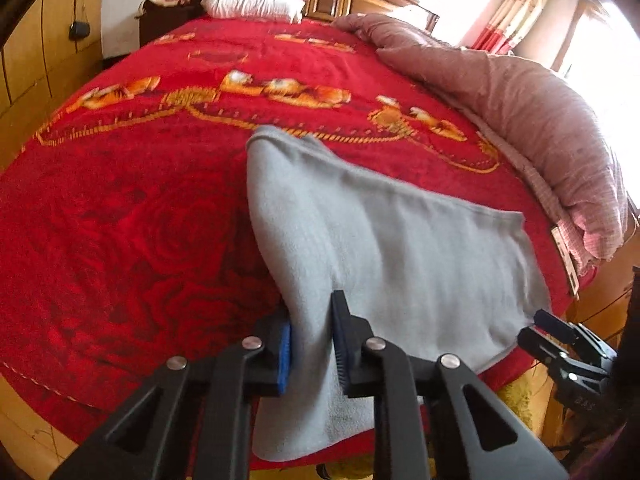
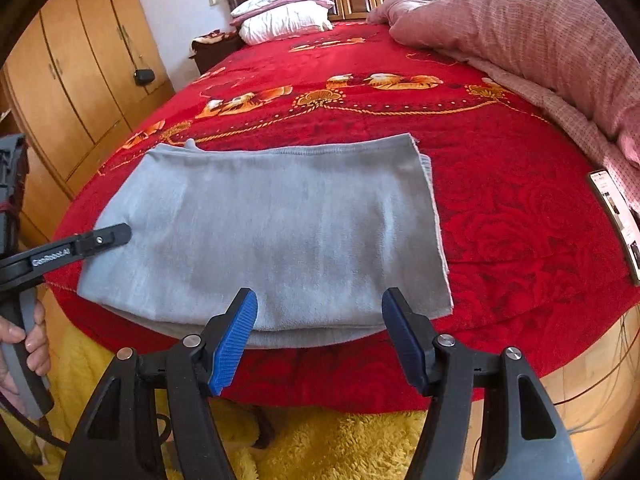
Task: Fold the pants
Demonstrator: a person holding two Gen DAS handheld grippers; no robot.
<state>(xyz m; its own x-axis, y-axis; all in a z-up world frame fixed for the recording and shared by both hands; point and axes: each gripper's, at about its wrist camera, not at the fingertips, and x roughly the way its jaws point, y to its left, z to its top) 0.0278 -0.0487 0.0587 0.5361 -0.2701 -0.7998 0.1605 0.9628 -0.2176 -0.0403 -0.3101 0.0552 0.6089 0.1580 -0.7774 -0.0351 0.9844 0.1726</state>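
The grey pants (image 2: 280, 220) lie folded into a wide stack at the near edge of the red bed cover (image 2: 500, 208). In the left wrist view a bunched fold at the left end of the pants (image 1: 400, 240) is pinched between the blue pads of my left gripper (image 1: 312, 312), which is shut on it. From the right wrist view the left gripper (image 2: 116, 234) touches the stack's left end. My right gripper (image 2: 320, 300) hangs open just in front of the stack's near edge, nothing between its fingers. It shows at the right edge as the right gripper (image 1: 548, 324).
A pink quilt (image 2: 540, 40) is heaped along the bed's right side, with pillows (image 2: 284, 16) at the headboard. A flat white device (image 2: 616, 216) lies near the right edge. Wooden wardrobes (image 2: 72, 80) stand left. A yellow rug (image 2: 340, 440) covers the floor below. A hand (image 2: 36, 340) grips the left handle.
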